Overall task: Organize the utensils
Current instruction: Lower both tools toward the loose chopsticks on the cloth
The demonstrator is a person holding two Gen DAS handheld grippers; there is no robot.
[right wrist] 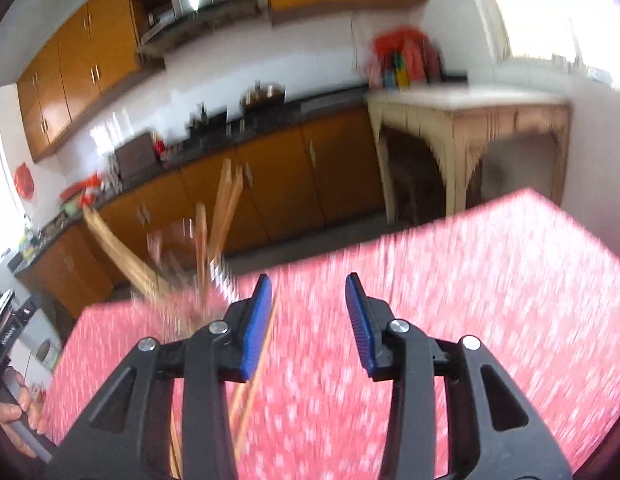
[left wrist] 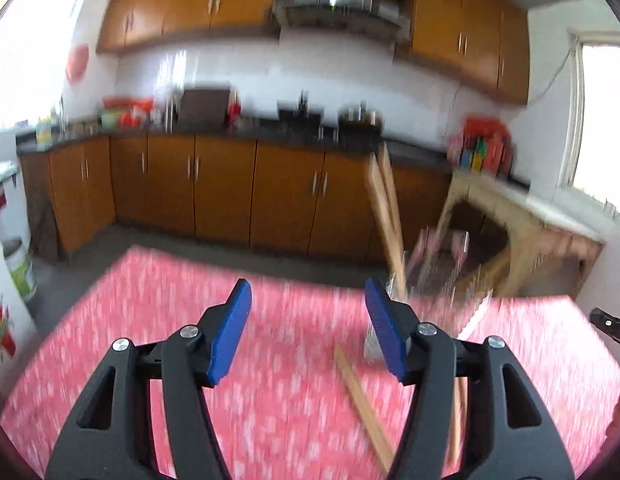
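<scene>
Both views are blurred. A clear glass holder [left wrist: 438, 280] stands on the red patterned table [left wrist: 189, 320] and holds upright wooden chopsticks [left wrist: 386, 208]. It also shows in the right wrist view [right wrist: 177, 280], with wooden chopsticks [right wrist: 221, 208] sticking out. Loose wooden chopsticks [left wrist: 362, 400] lie flat on the cloth; they also show under my right gripper's left finger [right wrist: 249, 392]. My left gripper [left wrist: 307, 336] is open and empty, to the left of the holder. My right gripper [right wrist: 307, 320] is open and empty, to the right of the holder.
The table's far edge [right wrist: 430, 224] drops to a grey floor. Behind it are orange kitchen cabinets [left wrist: 221, 188] and a pale wooden side table [right wrist: 470, 120]. A hand [right wrist: 13, 412] holds the left gripper's grip at the right wrist view's left edge.
</scene>
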